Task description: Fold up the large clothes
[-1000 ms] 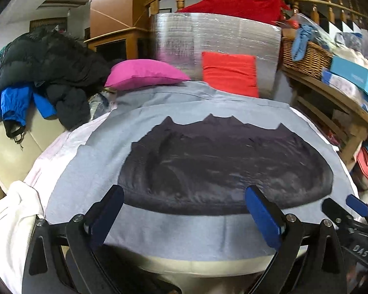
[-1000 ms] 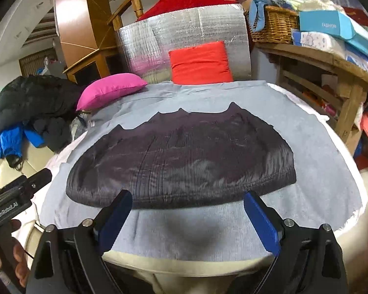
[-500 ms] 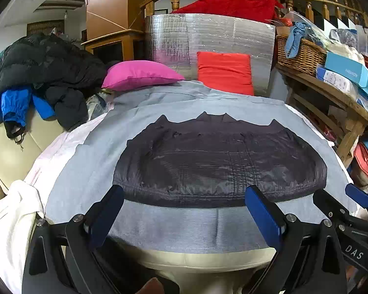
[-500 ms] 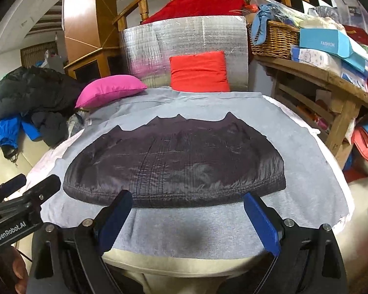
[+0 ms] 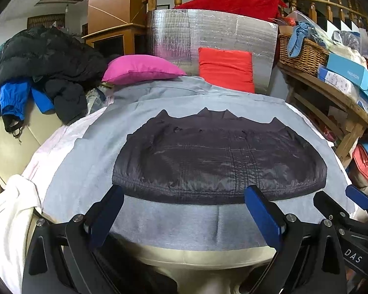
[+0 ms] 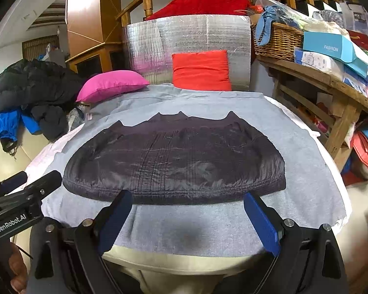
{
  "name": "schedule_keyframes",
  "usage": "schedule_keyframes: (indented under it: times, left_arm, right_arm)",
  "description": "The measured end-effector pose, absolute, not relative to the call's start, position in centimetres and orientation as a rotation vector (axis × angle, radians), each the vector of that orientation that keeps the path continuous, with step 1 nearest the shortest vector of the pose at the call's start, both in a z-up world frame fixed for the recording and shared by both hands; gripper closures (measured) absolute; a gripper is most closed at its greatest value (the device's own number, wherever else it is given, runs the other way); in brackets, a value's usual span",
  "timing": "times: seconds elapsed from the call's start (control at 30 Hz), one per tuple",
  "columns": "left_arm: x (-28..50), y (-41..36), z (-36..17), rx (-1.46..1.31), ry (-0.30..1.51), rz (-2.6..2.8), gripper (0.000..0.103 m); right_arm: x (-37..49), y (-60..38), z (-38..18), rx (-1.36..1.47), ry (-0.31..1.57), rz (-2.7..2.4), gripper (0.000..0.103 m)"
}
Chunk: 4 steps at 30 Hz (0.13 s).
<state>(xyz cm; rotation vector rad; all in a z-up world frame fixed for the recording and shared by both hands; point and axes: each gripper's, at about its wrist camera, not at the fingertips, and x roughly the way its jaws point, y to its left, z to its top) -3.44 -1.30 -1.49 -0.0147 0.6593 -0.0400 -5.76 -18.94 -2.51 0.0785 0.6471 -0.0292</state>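
The dark quilted jacket [image 5: 218,161] is lying flat in the middle of a grey sheet [image 5: 179,223], and it is looking already folded at least once: its shape is a compact wide block with a straight near hem and some small peaks along the far edge, with no sleeves sticking out. I am judging that the sleeves are tucked in and that one more fold, to bring it to a smaller packet, is probably remaining, but I cannot be sure of this.

The left hand-held gripper [image 5: 184,214] is hovering just before the near hem, with its blue fingers wide apart and holding nothing. The right hand-held gripper [image 6: 189,216] is doing the same on its side, fingers apart and empty, just short of the hem. Neither one is touching the jacket.

The grey sheet is covering a rounded cream sofa or ottoman [image 5: 203,257]; a white cloth [image 5: 9,208] is hanging off at the left side. Behind the jacket, a pink pillow [image 5: 139,69] and a red cushion [image 5: 225,69] are leaning near a silver insulating sheet [image 5: 208,31]. At the left, a black puffer coat [image 5: 44,56] and a blue jacket [image 5: 9,98] are piled together. At the right, a wooden shelf [image 6: 314,78] is carrying a wicker basket [image 6: 274,39] and several boxes. A wooden stair railing [image 5: 306,0] is running behind everything.
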Motion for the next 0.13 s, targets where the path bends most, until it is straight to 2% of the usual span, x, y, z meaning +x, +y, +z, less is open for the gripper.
schedule_keyframes:
  times: [0.13]
  left_arm:
    - [-3.59,-1.57,-1.42,0.009,0.648,-0.031,0.004]
  right_arm:
    - [-5.74,-18.87,-2.57,0.073,0.649,-0.033,0.009]
